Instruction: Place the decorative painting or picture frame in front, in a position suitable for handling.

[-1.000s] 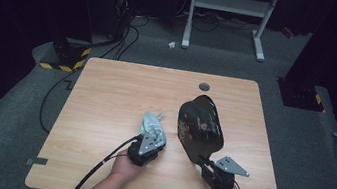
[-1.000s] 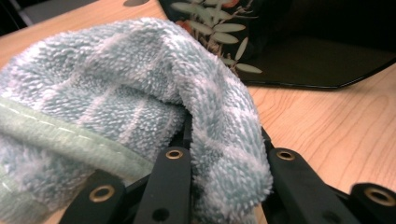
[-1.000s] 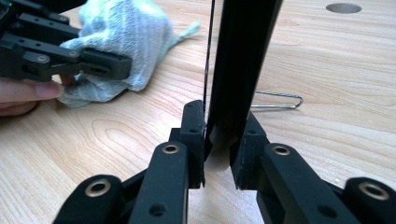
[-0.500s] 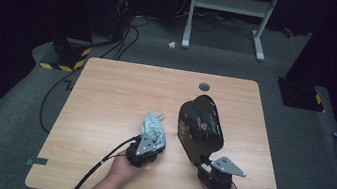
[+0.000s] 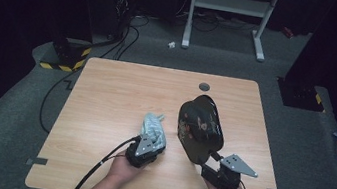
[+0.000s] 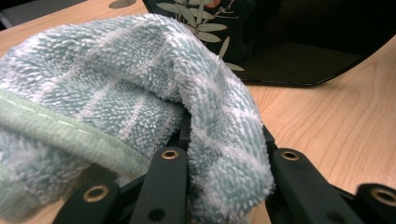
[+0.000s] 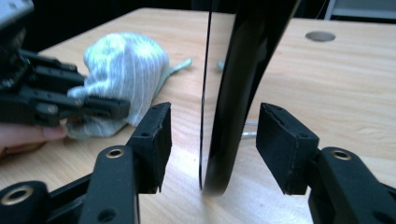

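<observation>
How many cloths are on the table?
1: a light blue towel left of the black lacquer tray, clamped in the left gripper. None seem hidden.

Both forearms are bare, with no sleeves. The left hand-held gripper (image 5: 147, 148) is black, with a black cable trailing near-left and a grey plate on top. The right hand-held gripper (image 5: 211, 159) carries a grey three-cornered plate. Each has black jaw arms with brass-ringed screw holes and square black pads (image 7: 153, 140).

Towel (image 5: 153, 130) pale blue-green; tray (image 5: 200, 127) glossy black, leaf pattern.
</observation>
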{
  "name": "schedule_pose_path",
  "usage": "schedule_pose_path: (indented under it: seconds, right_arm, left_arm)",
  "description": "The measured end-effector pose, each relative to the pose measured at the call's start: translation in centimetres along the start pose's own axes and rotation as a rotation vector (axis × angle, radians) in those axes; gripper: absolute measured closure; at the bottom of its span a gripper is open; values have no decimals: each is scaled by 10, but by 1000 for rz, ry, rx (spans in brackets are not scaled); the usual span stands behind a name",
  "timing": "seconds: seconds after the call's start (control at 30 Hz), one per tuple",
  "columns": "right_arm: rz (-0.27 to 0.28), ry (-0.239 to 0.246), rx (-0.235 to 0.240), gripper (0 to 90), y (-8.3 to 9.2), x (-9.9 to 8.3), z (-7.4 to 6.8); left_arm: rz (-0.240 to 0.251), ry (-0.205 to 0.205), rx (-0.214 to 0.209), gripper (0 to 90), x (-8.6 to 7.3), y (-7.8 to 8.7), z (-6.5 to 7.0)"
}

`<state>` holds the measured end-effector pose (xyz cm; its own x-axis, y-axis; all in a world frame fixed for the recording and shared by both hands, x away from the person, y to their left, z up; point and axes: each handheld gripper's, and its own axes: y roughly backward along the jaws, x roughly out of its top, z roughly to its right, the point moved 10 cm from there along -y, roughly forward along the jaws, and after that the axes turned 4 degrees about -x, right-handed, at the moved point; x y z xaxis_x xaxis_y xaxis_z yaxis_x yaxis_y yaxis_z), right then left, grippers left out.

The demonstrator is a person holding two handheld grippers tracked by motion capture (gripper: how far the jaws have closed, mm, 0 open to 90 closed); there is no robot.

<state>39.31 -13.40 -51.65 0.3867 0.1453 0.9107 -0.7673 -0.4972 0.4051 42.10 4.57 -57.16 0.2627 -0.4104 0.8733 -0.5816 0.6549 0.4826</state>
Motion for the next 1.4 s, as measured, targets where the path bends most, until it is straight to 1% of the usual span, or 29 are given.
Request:
schedule_pose_path:
  seconds: [0.03,0.07,0.13,0.2,0.3,0.33,0.37,0.4,0.47,0.5,0.53,0.6,0.63,0.67,0.7,0.77,0.87,0.9,0.97,1.0,1.03,1.07,1.13,1.2,1.27,1.3,1.37,1.4]
  right_arm:
    - [0,0,0,450,0,0,0]
    - [20,-8,-1,440,4,8,1]
    - [37,-21,4,420,7,15,2]
    - [53,-22,5,418,8,21,2]
    - [63,-21,11,418,9,26,1]
    - [71,-22,16,405,10,32,1]
    - [71,-22,16,405,10,32,1]
    - [84,-27,16,398,12,38,2]
    - [92,-21,14,398,13,45,2]
    - [92,-21,14,398,13,45,2]
    - [107,-10,15,405,16,55,2]
    - [110,-9,18,404,16,58,2]
    - [111,2,10,415,17,63,4]
    - [116,-4,22,407,17,70,5]
    - [115,-13,32,395,17,72,5]
    - [121,-22,33,388,17,76,7]
    - [129,-23,31,404,18,77,8]
    - [123,-31,11,423,19,77,12]
    - [127,-58,10,457,22,75,16]
    - [129,-63,13,480,23,75,17]
    - [129,-63,13,480,23,75,17]
    - [136,-66,17,500,24,74,18]
    - [141,-66,41,533,28,74,17]
    - [137,-69,51,563,28,73,16]
    - [127,-64,50,593,27,72,14]
    - [127,-64,50,593,27,72,14]
    - [130,-62,50,625,26,71,14]
    - [138,-57,44,664,27,71,14]
  left_arm:
    - [0,0,0,745,0,0,0]
    - [1,-1,-3,745,0,0,0]
    - [3,-4,-2,746,0,0,0]
    - [2,-8,-2,745,0,0,1]
    - [2,1,-8,745,0,0,1]
    - [3,6,-11,746,0,1,1]
    - [3,6,-11,746,0,1,1]
    - [3,7,-8,746,0,1,1]
    - [2,9,-8,747,0,1,0]
    - [2,9,-8,748,0,1,0]
    - [1,9,-8,749,0,1,0]
    - [1,8,-8,749,0,1,0]
    - [1,8,-8,750,0,1,0]
    - [1,13,-11,750,0,1,0]
    - [0,15,-11,750,0,1,0]
    - [-1,14,-8,750,0,1,-1]
    - [-2,18,-9,751,0,0,-1]
    - [-1,22,-10,750,0,0,-1]
    - [-1,24,-8,754,0,0,-1]
    - [-1,23,-7,755,0,0,-1]
    - [-1,23,-7,755,0,0,-1]
    - [-2,19,-6,755,-1,0,-1]
    - [-5,11,-1,755,-1,0,-1]
    - [-5,11,-1,756,-1,0,-1]
    - [-5,14,-3,755,-1,0,-1]
    - [-5,14,-3,755,-1,0,-1]
    - [-6,12,-4,755,-1,0,-1]
    - [-6,18,-7,755,-1,0,-1]
